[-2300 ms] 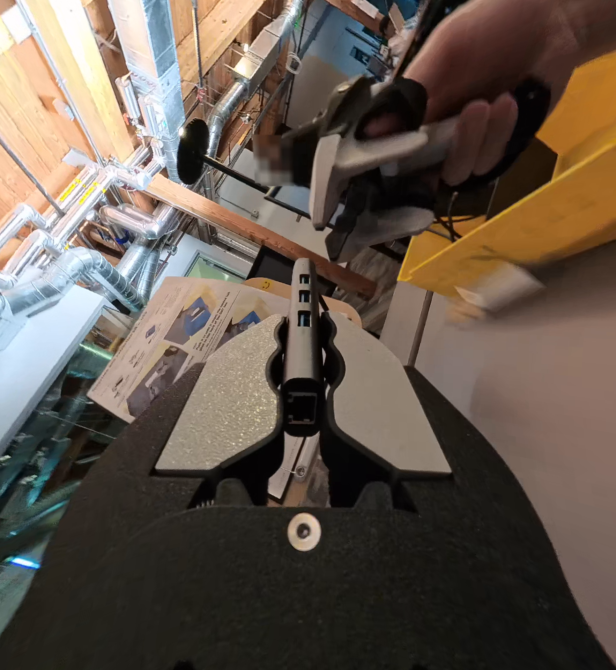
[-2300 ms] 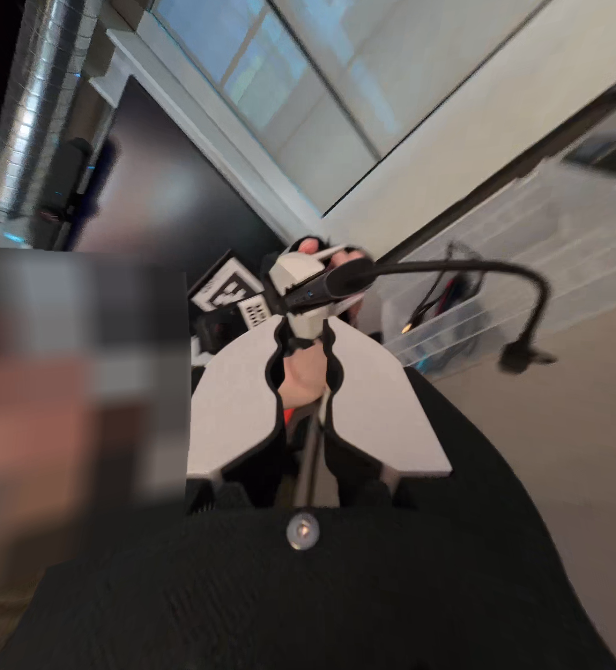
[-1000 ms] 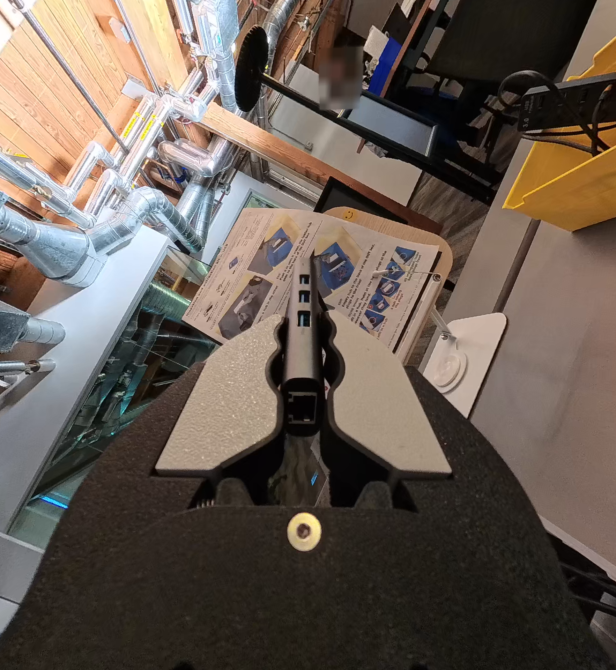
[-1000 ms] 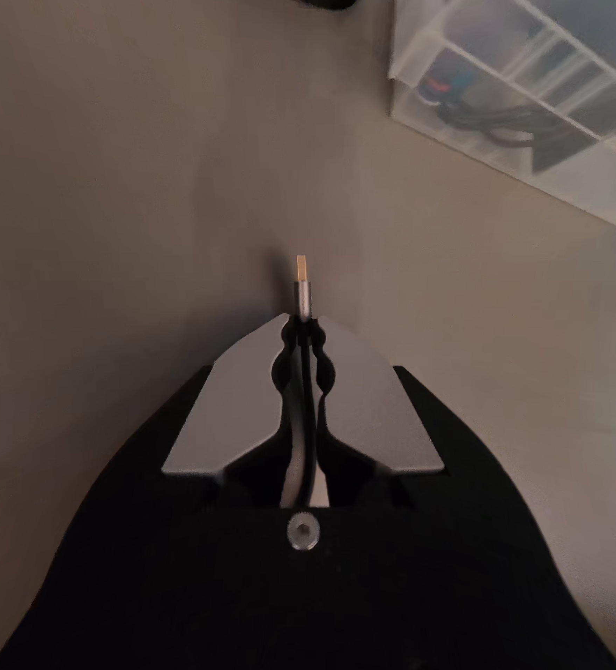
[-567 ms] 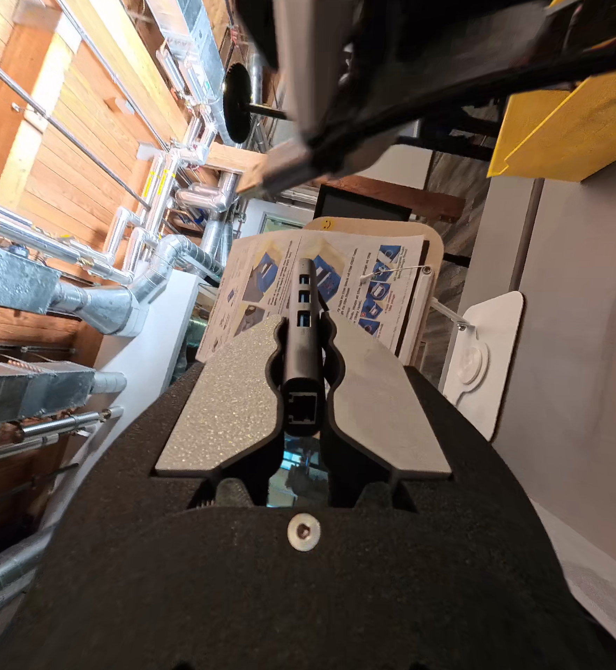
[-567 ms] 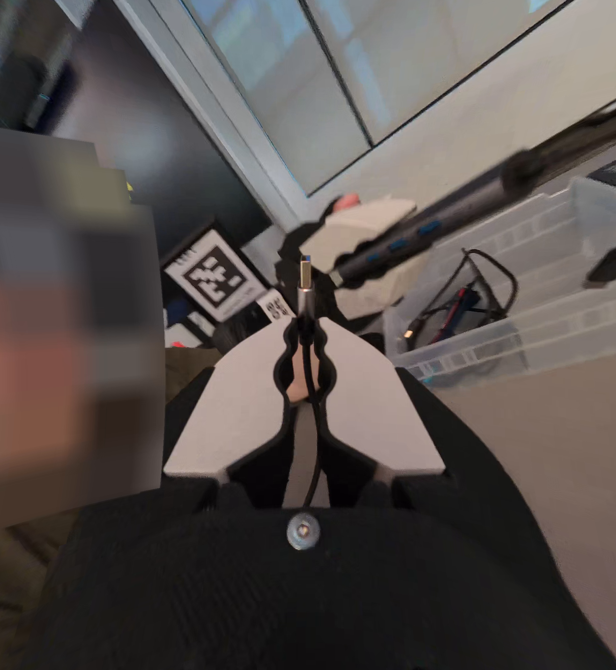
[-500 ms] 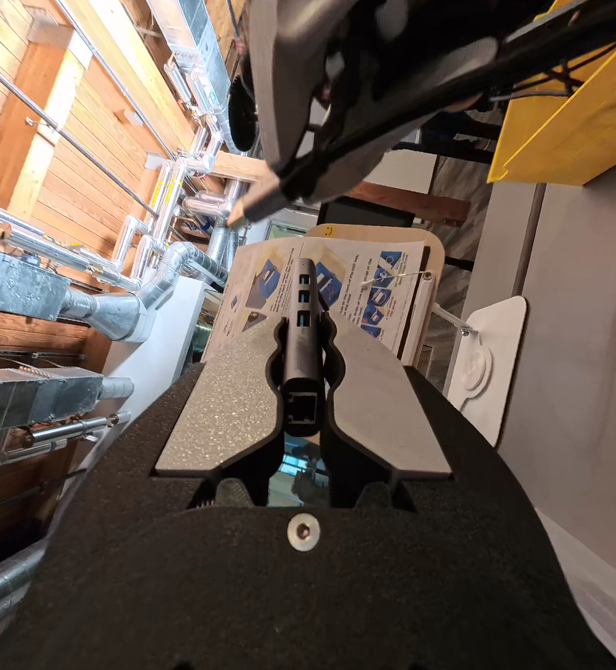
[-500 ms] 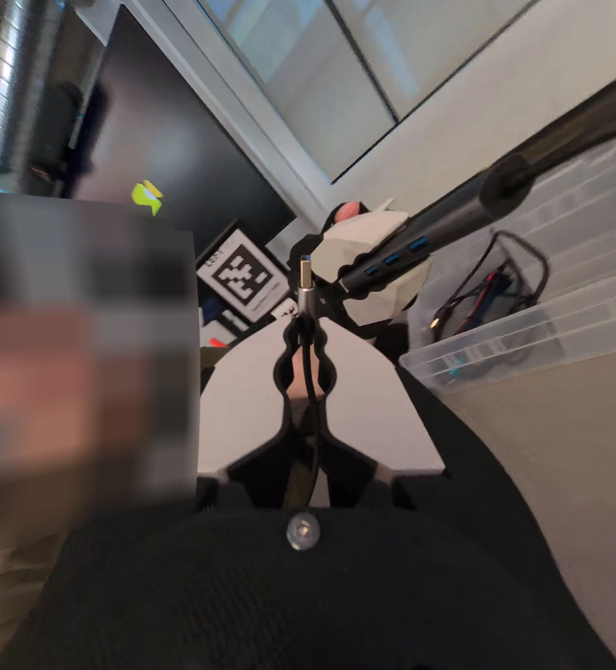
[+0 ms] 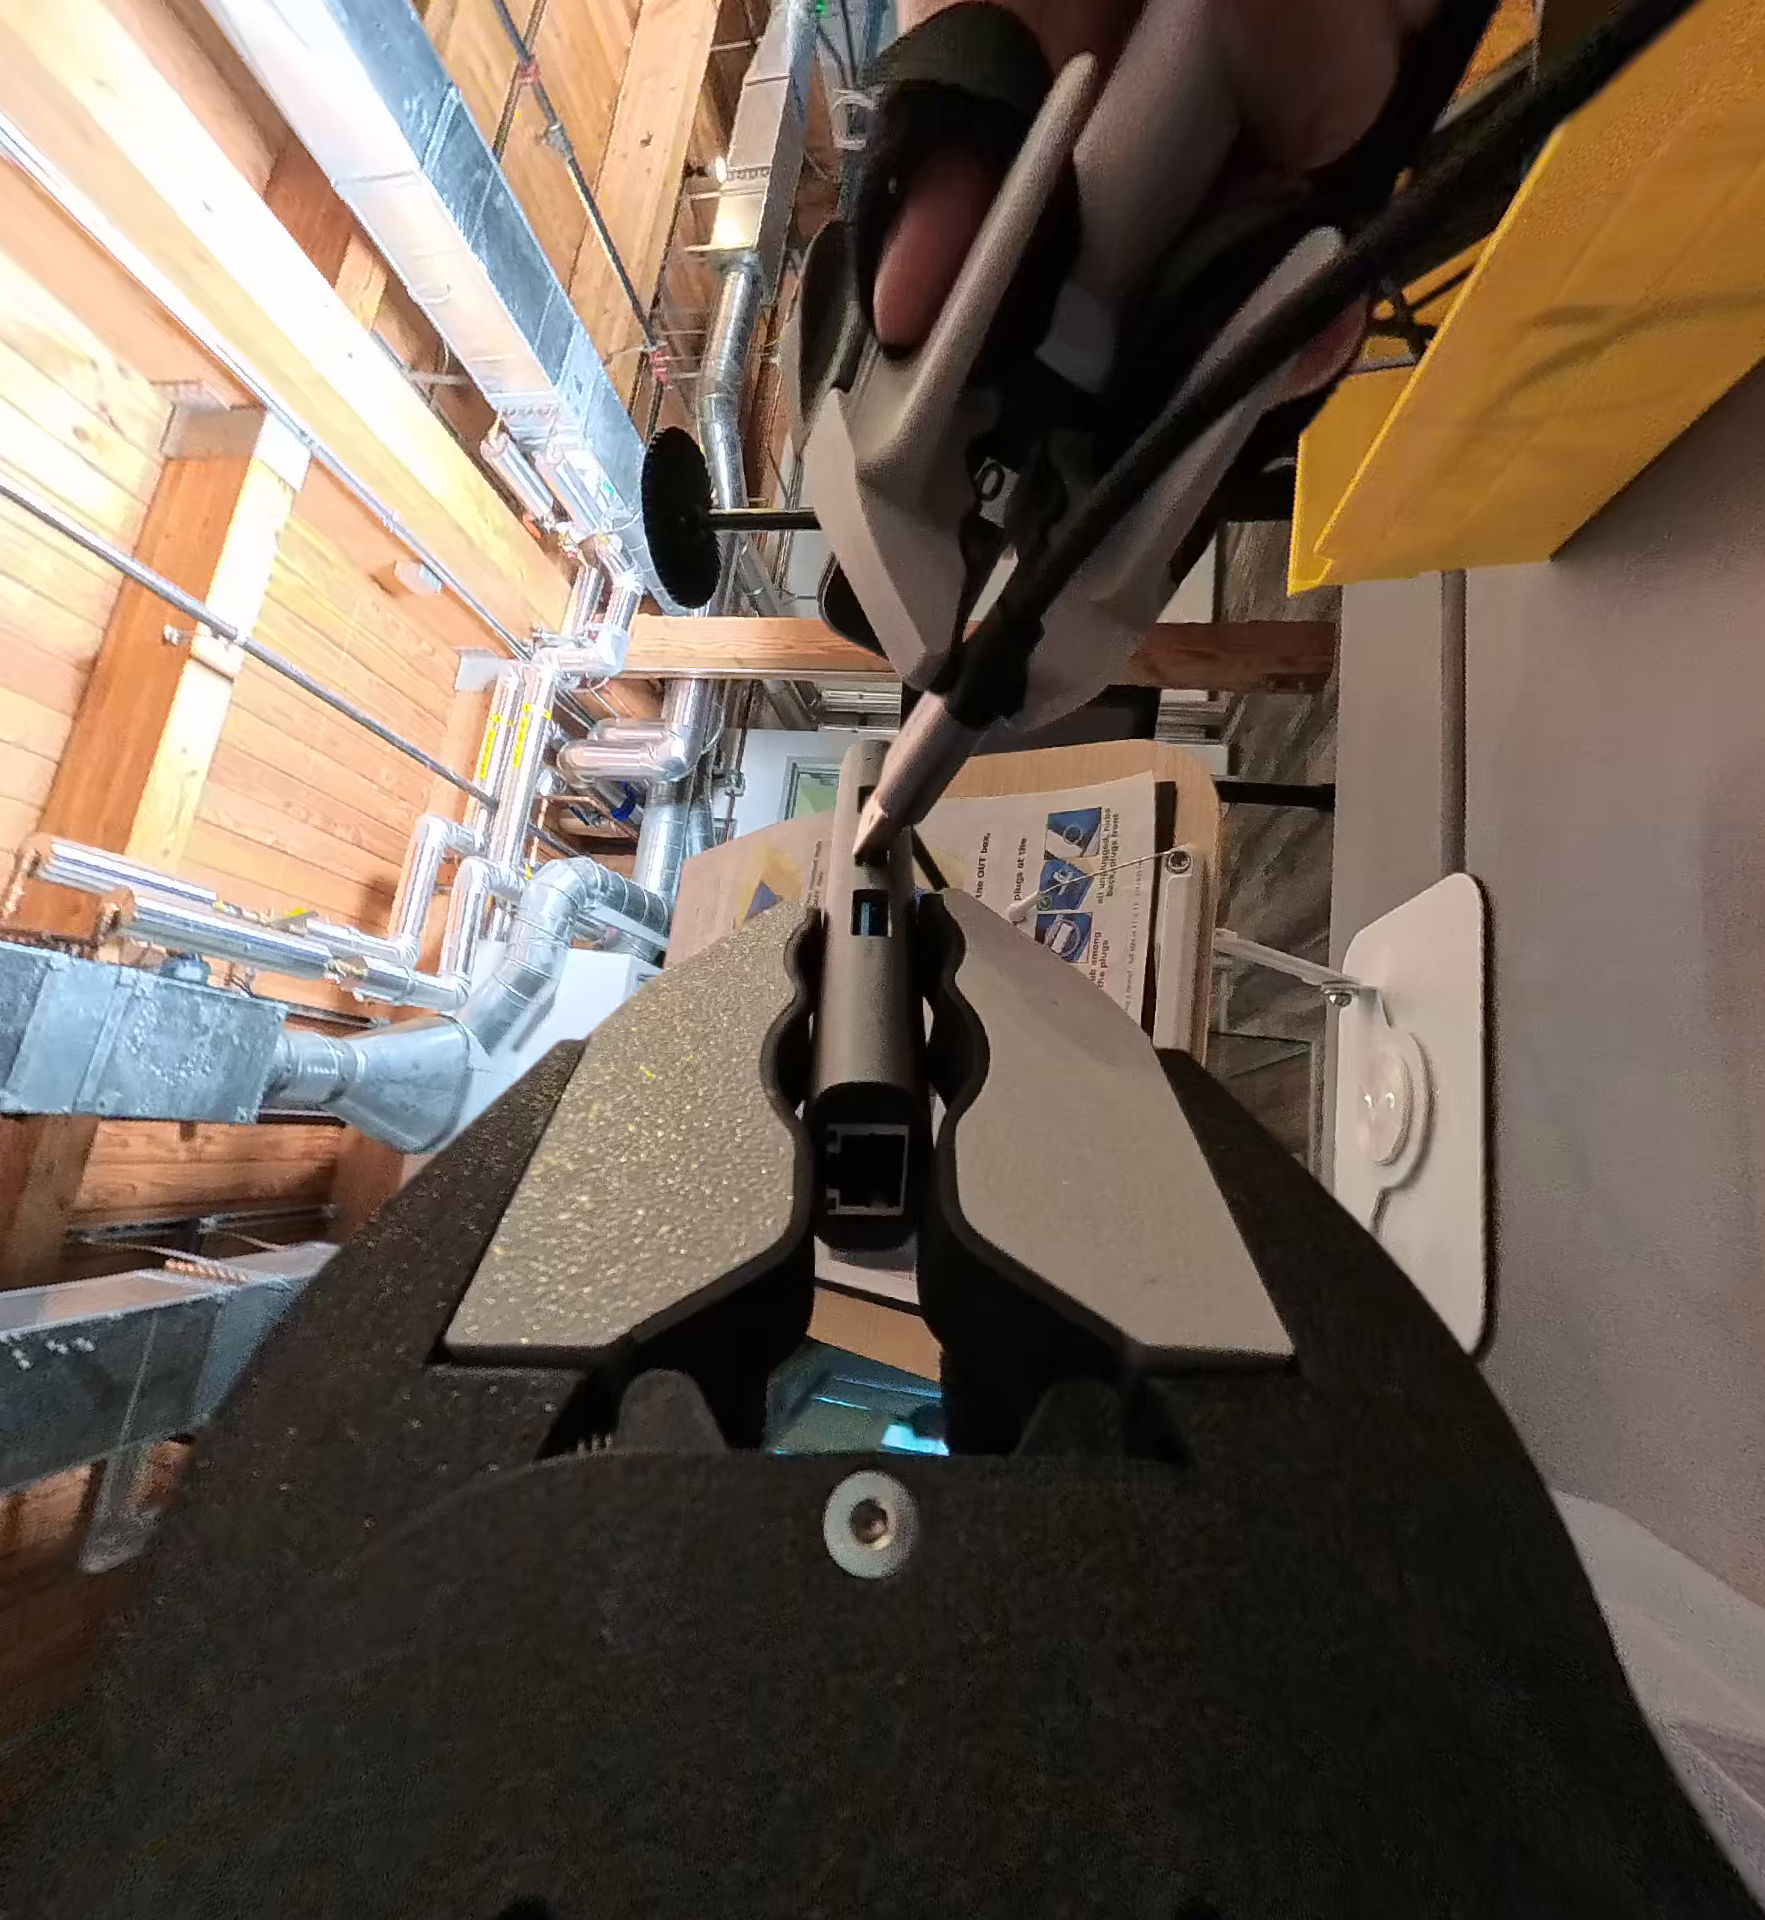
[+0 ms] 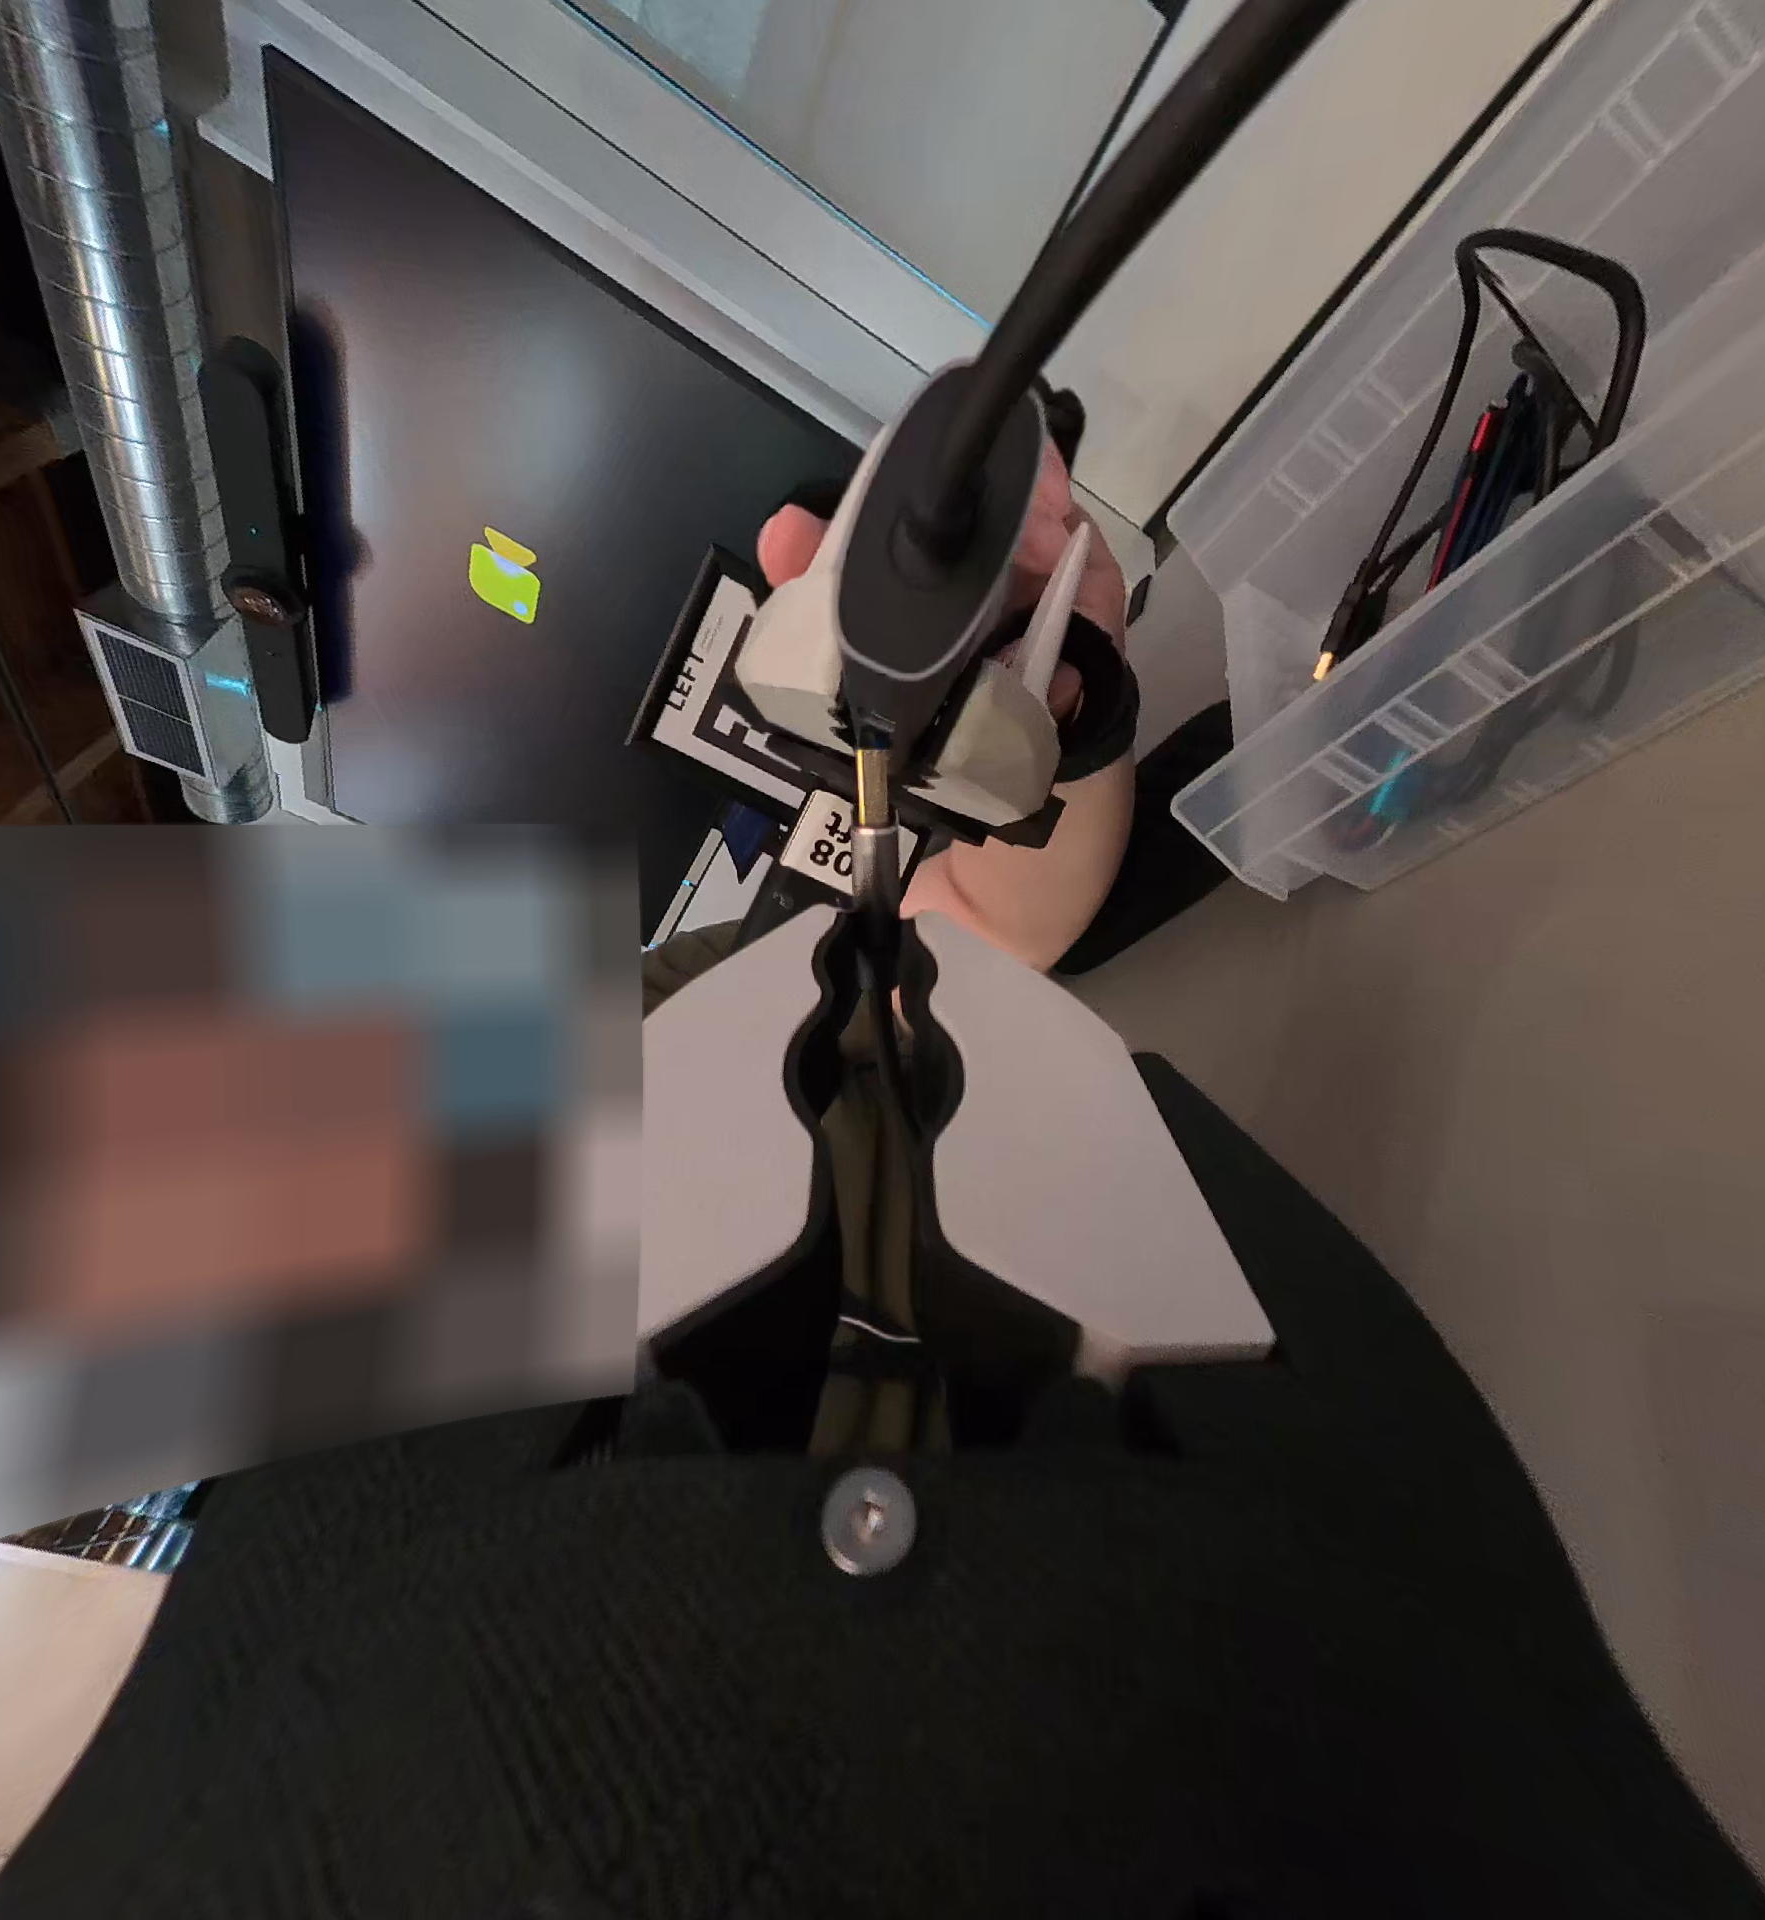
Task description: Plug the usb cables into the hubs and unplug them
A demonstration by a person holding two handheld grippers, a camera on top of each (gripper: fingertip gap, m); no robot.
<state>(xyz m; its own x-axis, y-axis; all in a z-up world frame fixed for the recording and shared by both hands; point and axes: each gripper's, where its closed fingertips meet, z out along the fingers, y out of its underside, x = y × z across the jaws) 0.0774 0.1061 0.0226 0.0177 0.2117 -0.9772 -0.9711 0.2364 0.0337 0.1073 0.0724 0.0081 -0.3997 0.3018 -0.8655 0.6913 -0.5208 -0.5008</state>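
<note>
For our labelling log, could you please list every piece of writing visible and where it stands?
I won't quote writing; these things bear it.
Instruction sheet: small print, partly hidden.
Marker card on the left tool: one short word.
White label below it: a few characters.

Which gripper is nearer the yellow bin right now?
Right. In the left wrist view the right gripper, holding the USB plug, sits just beside the yellow bin; the left gripper, clamping the hub, is farther off.

A workshop-like lab is showing here: bare metal ducts (image 9: 182, 1049) are running under a timber ceiling (image 9: 47, 436), with a yellow bin (image 9: 1605, 301) and clear cable bin (image 10: 1480, 644) sitting on a grey surface (image 9: 1667, 831).
</note>
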